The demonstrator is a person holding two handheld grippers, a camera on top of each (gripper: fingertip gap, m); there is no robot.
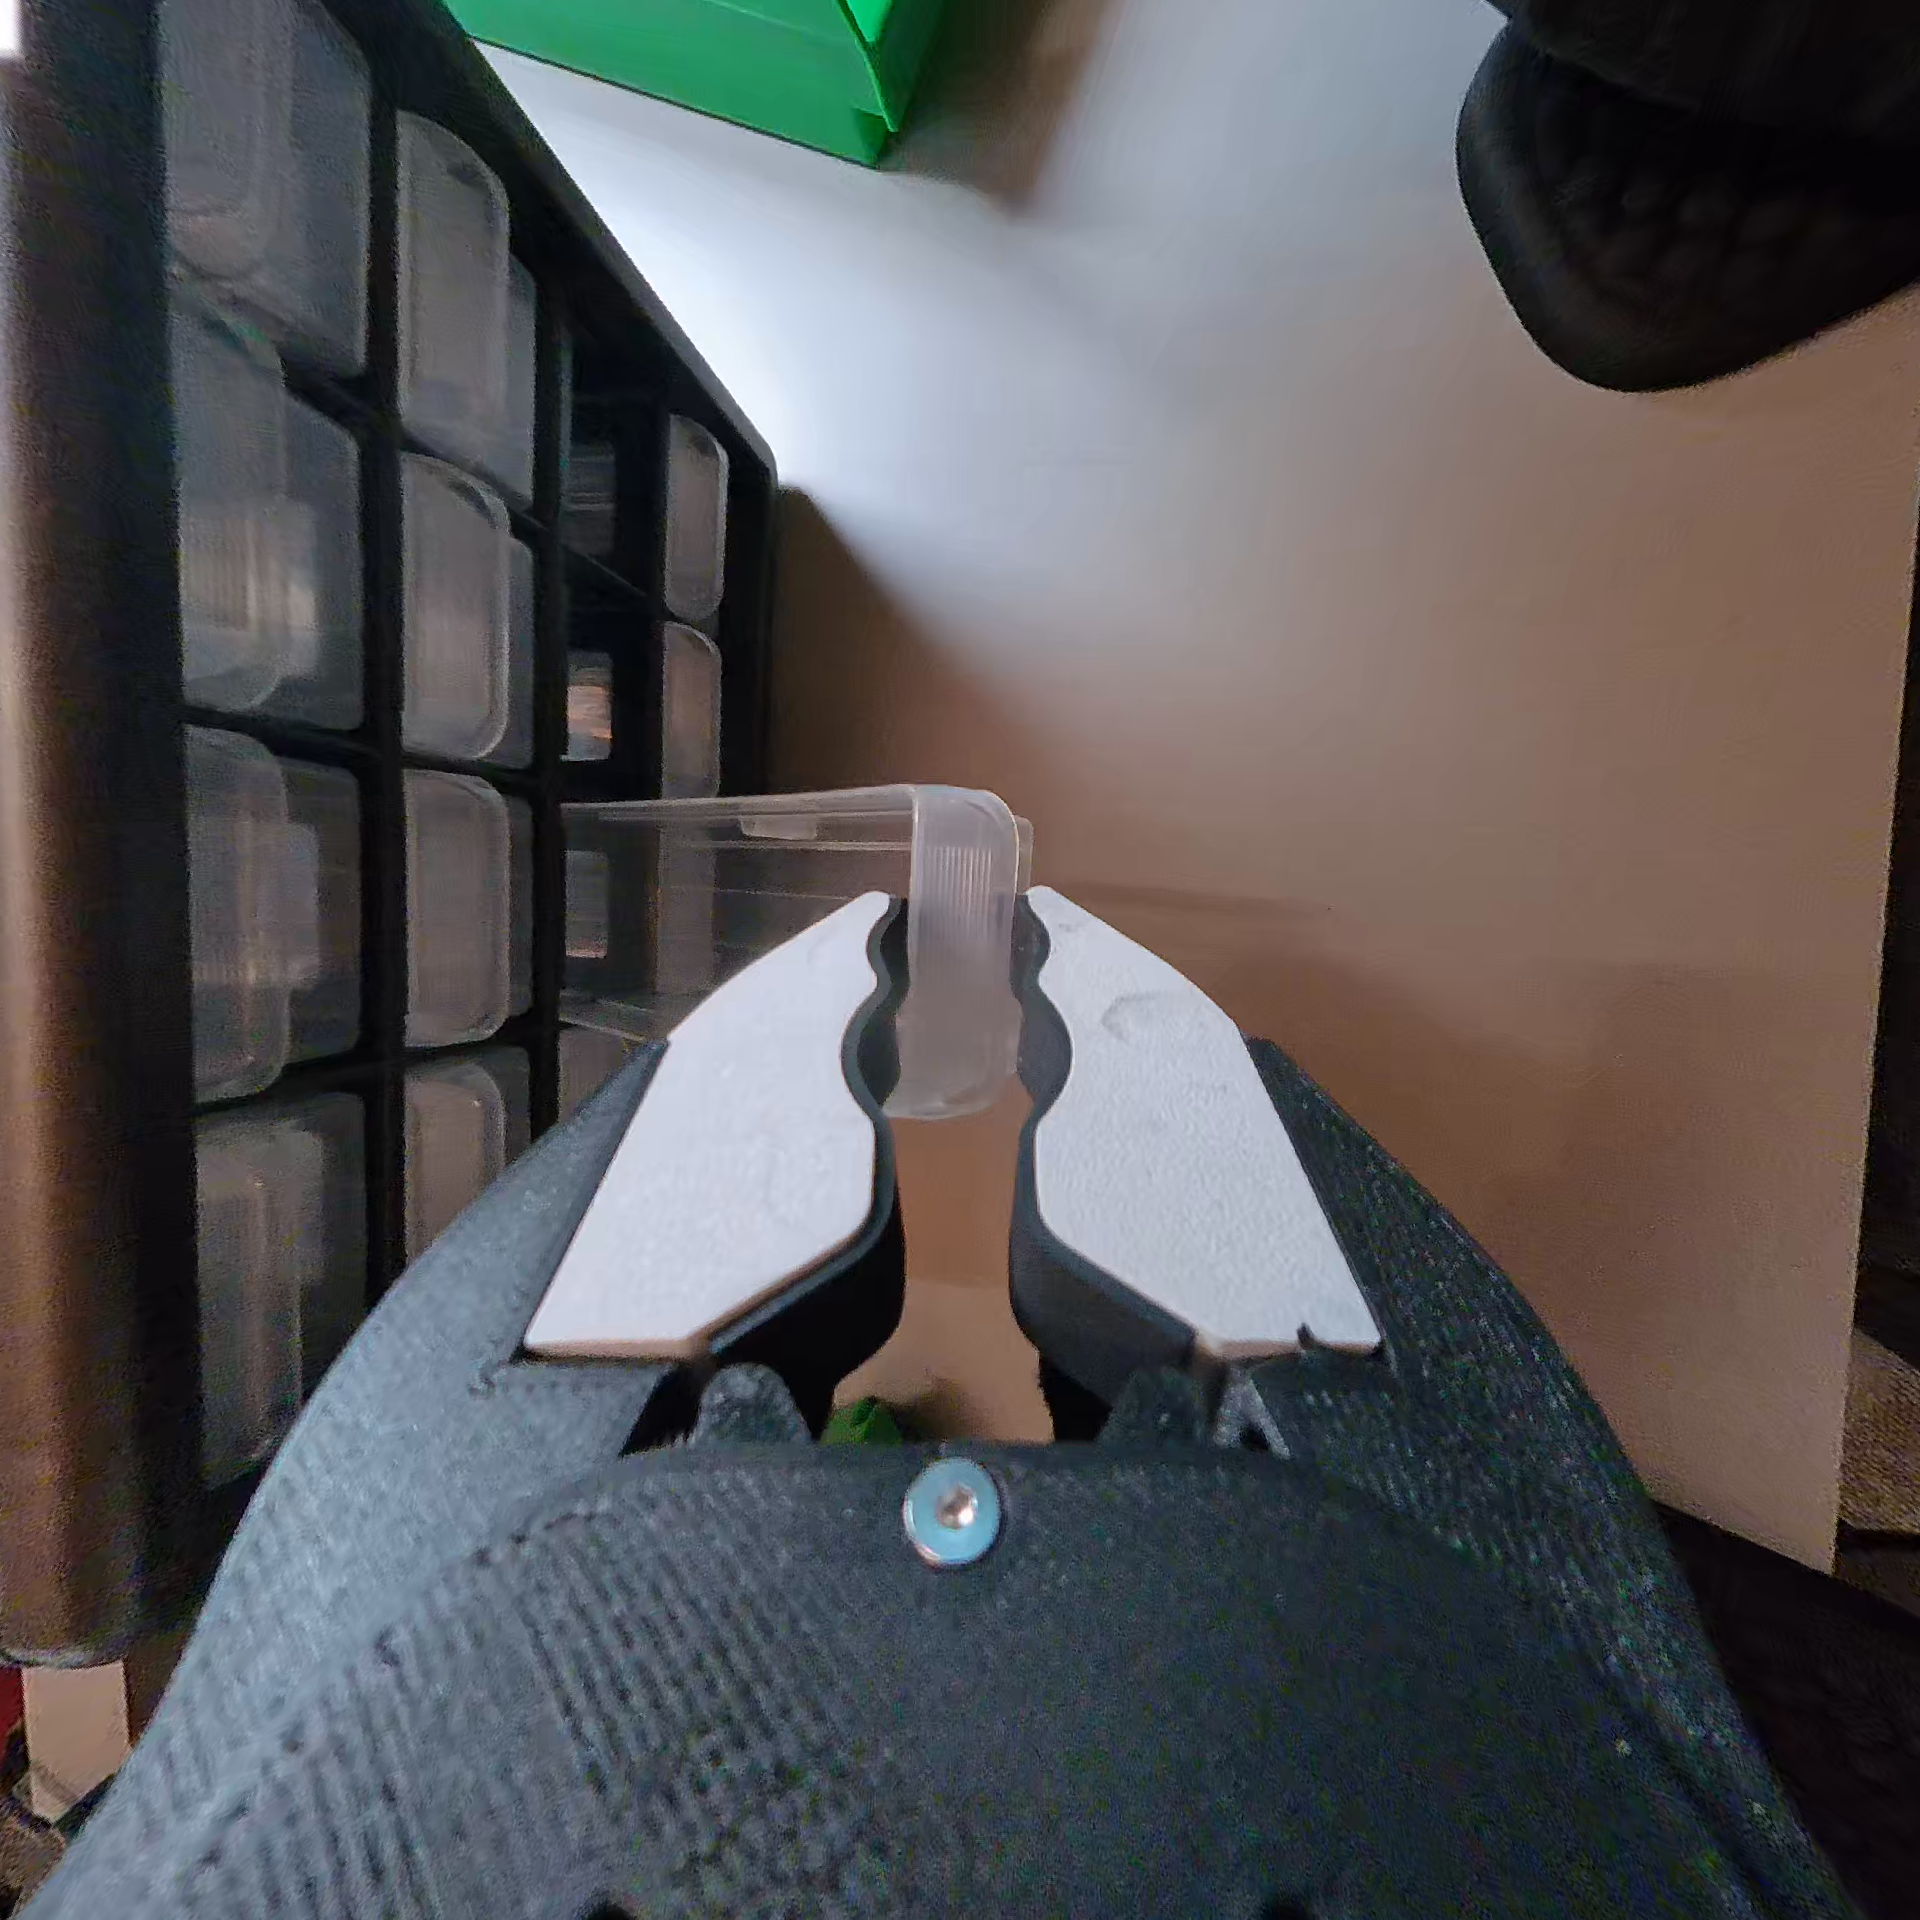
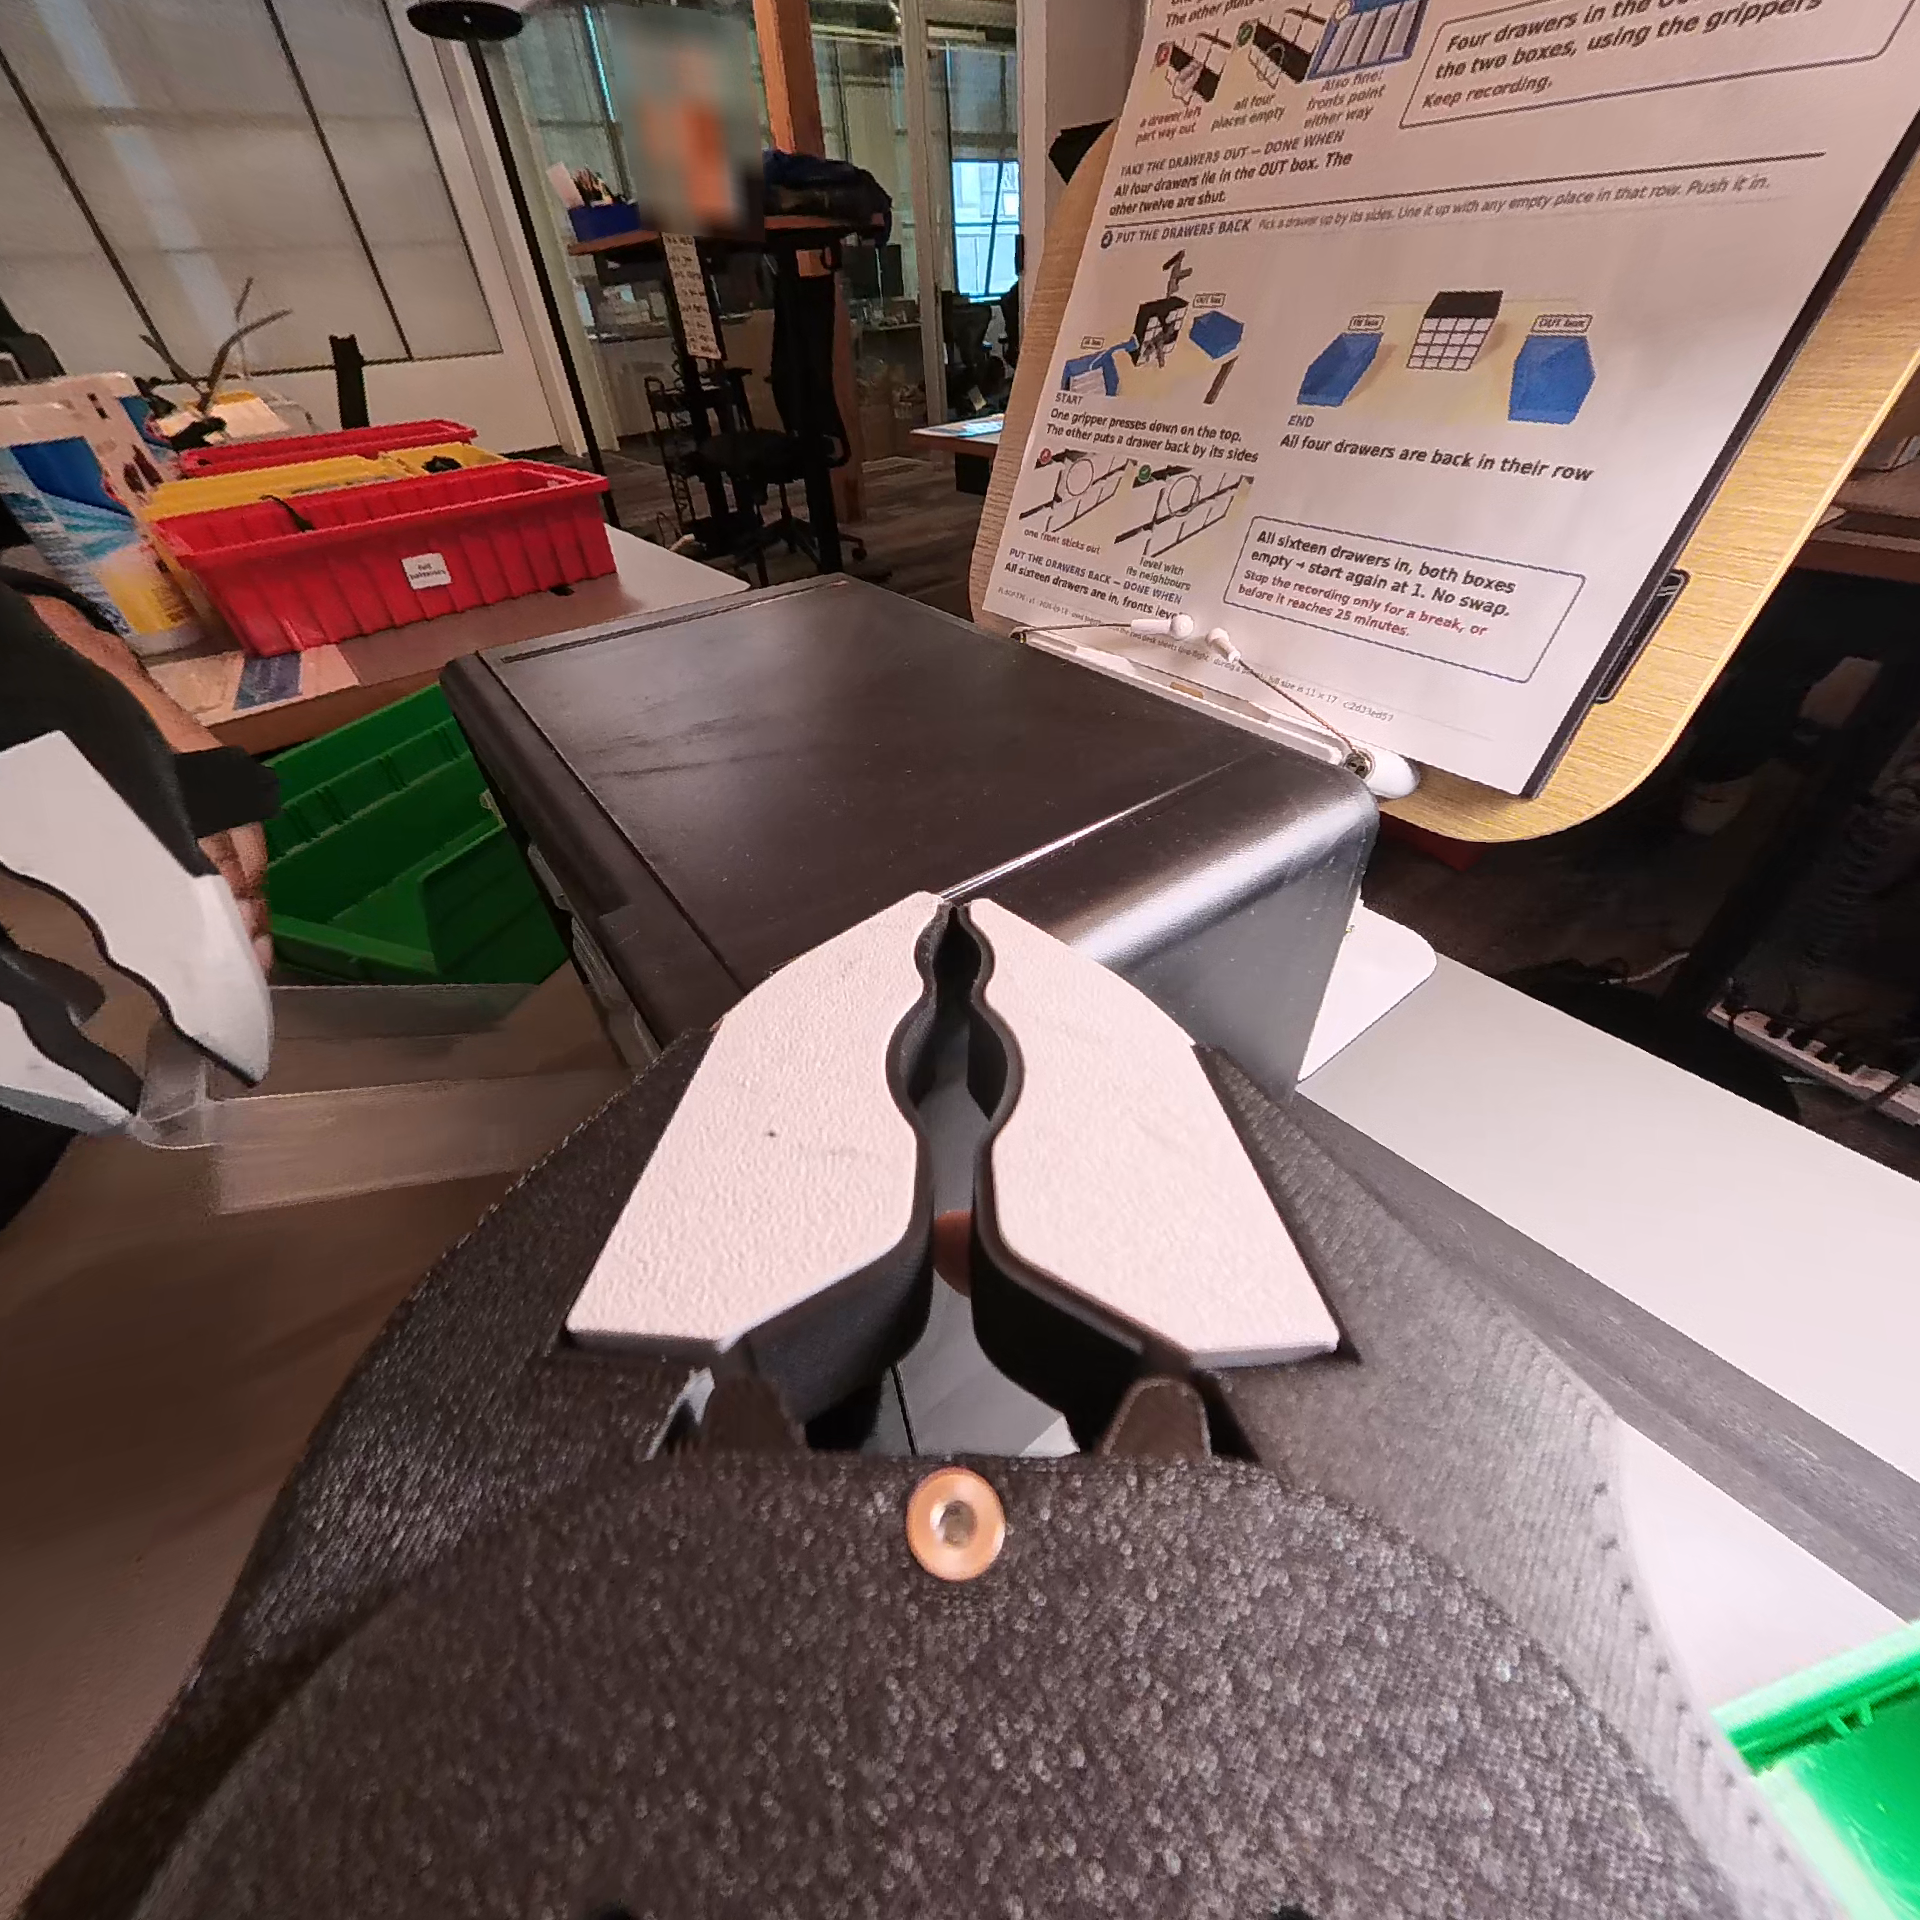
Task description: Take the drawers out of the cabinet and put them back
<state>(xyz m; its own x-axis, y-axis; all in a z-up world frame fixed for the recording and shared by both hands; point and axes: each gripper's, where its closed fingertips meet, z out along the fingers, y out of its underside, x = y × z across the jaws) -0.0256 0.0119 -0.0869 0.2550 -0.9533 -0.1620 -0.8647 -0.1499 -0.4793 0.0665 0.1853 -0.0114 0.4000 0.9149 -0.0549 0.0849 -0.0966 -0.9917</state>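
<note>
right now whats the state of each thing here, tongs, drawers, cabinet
left tongs: shut on the clear drawer's handle
clear drawer: pulled partway out of the cabinet, level
other drawers: pushed in
right tongs: shut, empty, over the cabinet top
cabinet: upright on the table
green bin: open, beside the cabinet

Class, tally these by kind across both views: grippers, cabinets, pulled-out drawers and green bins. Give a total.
Grippers, the left gripper and the right gripper: 2
cabinet: 1
pulled-out drawer: 1
green bins: 2
Total: 6
</note>
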